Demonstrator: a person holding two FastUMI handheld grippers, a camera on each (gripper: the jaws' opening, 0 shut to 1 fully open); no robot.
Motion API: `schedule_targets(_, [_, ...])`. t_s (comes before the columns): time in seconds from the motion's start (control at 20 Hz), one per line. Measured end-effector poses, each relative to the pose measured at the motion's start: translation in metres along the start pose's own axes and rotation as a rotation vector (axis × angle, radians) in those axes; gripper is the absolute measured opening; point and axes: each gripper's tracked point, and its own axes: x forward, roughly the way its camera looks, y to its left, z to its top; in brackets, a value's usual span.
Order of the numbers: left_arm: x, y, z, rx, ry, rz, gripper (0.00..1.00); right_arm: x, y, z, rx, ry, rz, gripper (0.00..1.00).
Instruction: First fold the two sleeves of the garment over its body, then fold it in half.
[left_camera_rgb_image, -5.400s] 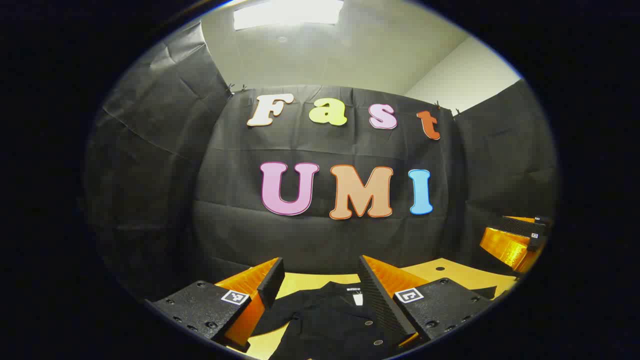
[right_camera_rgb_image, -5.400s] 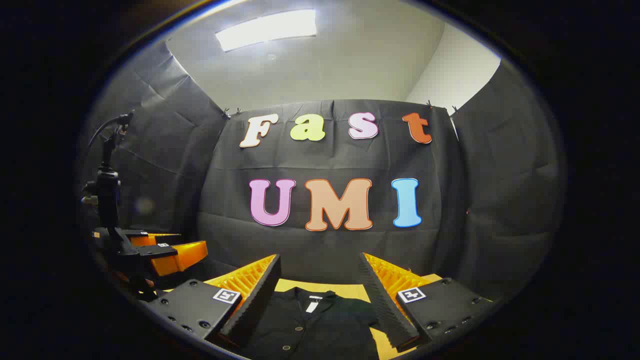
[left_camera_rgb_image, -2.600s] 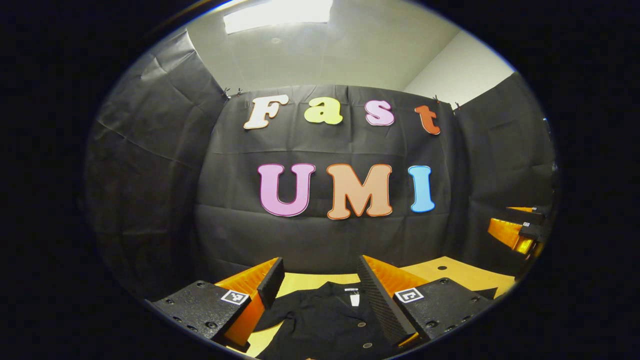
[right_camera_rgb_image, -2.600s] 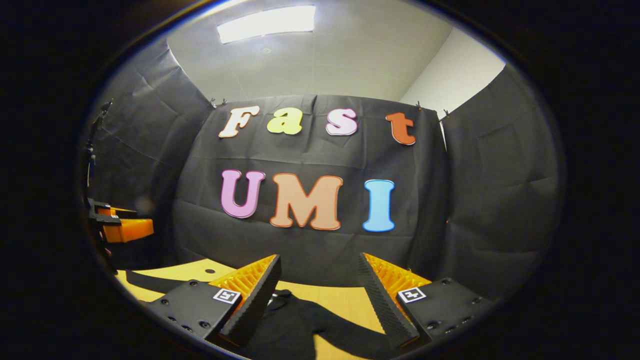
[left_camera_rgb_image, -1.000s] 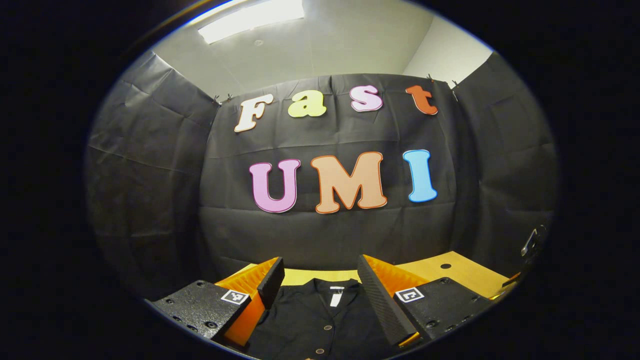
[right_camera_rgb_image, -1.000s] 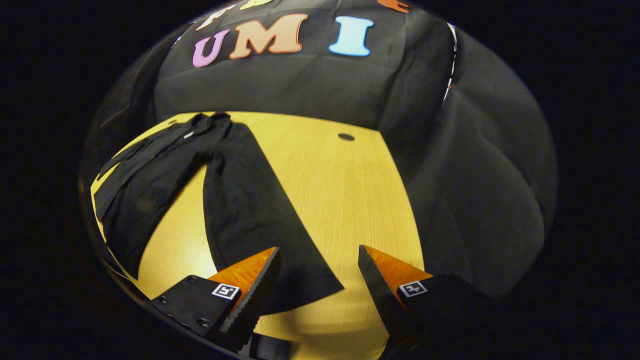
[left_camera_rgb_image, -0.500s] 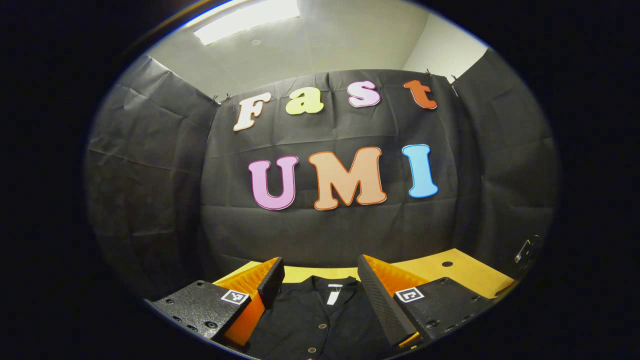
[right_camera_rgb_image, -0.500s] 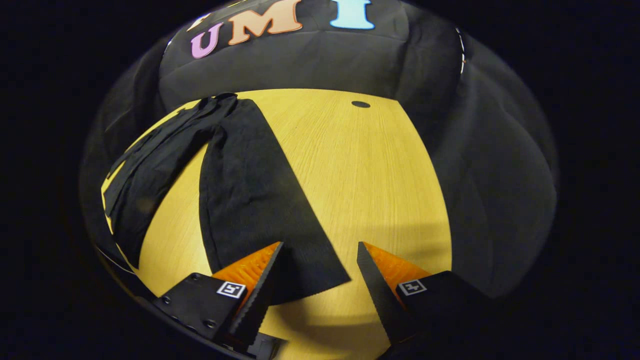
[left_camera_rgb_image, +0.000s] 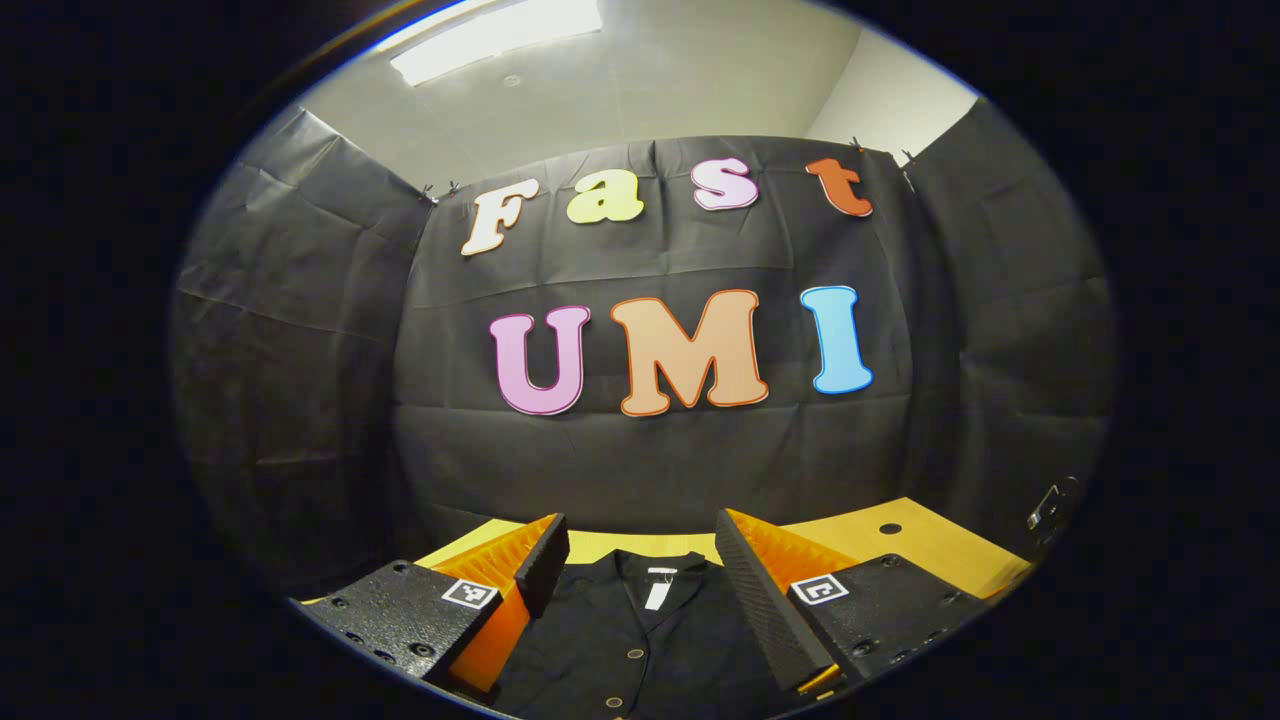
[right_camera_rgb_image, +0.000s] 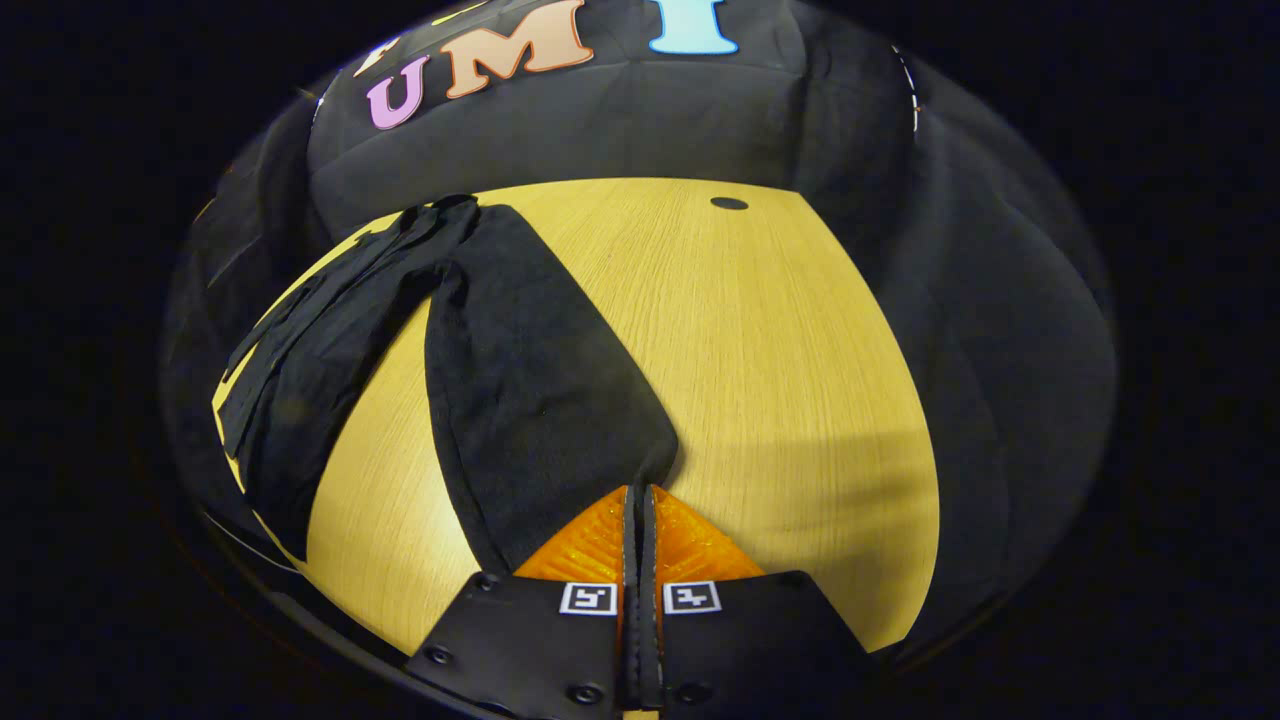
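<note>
Left gripper view, left gripper (left_camera_rgb_image: 630, 560): fingers spread wide, holding nothing, hanging just above the garment.
Left gripper view, garment (left_camera_rgb_image: 640, 640): a black button-front top lying flat on the yellow wooden counter (left_camera_rgb_image: 930, 545); its collar and white neck tag sit between the two fingers, with the button row running toward the camera.
Right gripper view, right gripper (right_camera_rgb_image: 638, 500): fingers pressed together at the cuff end of the sleeve (right_camera_rgb_image: 530, 400); the cloth's edge meets the fingertips and appears caught between them, so I judge this a pinch on the sleeve.
Right gripper view, sleeve: stretched out flat over the counter (right_camera_rgb_image: 780, 350), spreading away from the body of the garment (right_camera_rgb_image: 320, 330), which lies bunched toward the left edge.
Step in hand: the first sleeve fold, at the grasp stage; neither sleeve looks folded over the body yet.
Next move calls for: lifting the cuff just clear of the counter and carrying it across toward the body, laying it down flat before letting go.
Watch for: thin cloth slipping from a shallow pinch, or the body dragging along with the sleeve.
</note>
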Motion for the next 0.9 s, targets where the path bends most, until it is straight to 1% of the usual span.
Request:
schedule_targets(0.05, [-0.003,0.006,0.001,0.002,-0.007,0.009,0.94,-0.002,0.001,0.001,0.003,-0.012,-0.007,0.03])
schedule_targets(0.15, [-0.008,0.015,0.004,0.010,-0.019,0.009,0.93,-0.015,0.011,0.014,0.025,-0.053,0.015,0.03])
schedule_targets(0.2, [-0.010,0.021,0.004,0.012,-0.020,0.011,0.90,-0.024,0.021,0.030,0.050,-0.102,0.021,0.03])
schedule_targets(0.25, [-0.010,0.028,0.004,0.013,-0.022,0.010,0.90,-0.036,0.026,0.053,0.074,-0.187,0.020,0.03])
schedule_targets(0.3, [-0.009,0.034,0.005,0.009,-0.033,0.004,0.93,-0.052,0.035,0.075,0.086,-0.251,0.026,0.02])
schedule_targets(0.35, [-0.008,0.038,0.005,0.006,-0.037,-0.003,0.90,-0.066,0.042,0.094,0.095,-0.286,0.029,0.02])
schedule_targets(0.45, [-0.002,0.050,0.003,0.008,-0.043,-0.017,0.90,-0.074,0.060,0.115,0.093,-0.322,0.036,0.02])
schedule_targets(0.55, [0.001,0.065,0.002,0.013,-0.038,-0.023,0.90,-0.073,0.084,0.127,0.087,-0.334,0.037,0.02])
schedule_targets(0.6, [0.001,0.074,0.003,0.011,-0.041,-0.022,0.93,-0.077,0.095,0.133,0.091,-0.349,0.039,0.03])
schedule_targets(0.65, [0.002,0.084,0.005,0.009,-0.044,-0.020,0.94,-0.081,0.106,0.142,0.092,-0.366,0.040,0.02])
schedule_targets(0.7, [0.001,0.092,0.006,0.006,-0.042,-0.019,0.90,-0.086,0.116,0.148,0.091,-0.377,0.038,0.02])
schedule_targets(0.75, [0.001,0.102,0.006,0.009,-0.041,-0.020,0.90,-0.092,0.128,0.159,0.090,-0.402,0.044,0.02])
schedule_targets(0.8, [0.001,0.113,0.006,0.014,-0.039,-0.012,0.93,-0.097,0.140,0.167,0.086,-0.416,0.053,0.02])
schedule_targets(0.85, [0.001,0.123,0.007,0.019,-0.038,-0.005,0.90,-0.101,0.152,0.177,0.079,-0.425,0.060,0.02])
schedule_targets(0.9, [0.002,0.132,0.008,0.019,-0.038,0.001,0.90,-0.104,0.164,0.185,0.072,-0.441,0.065,0.00])
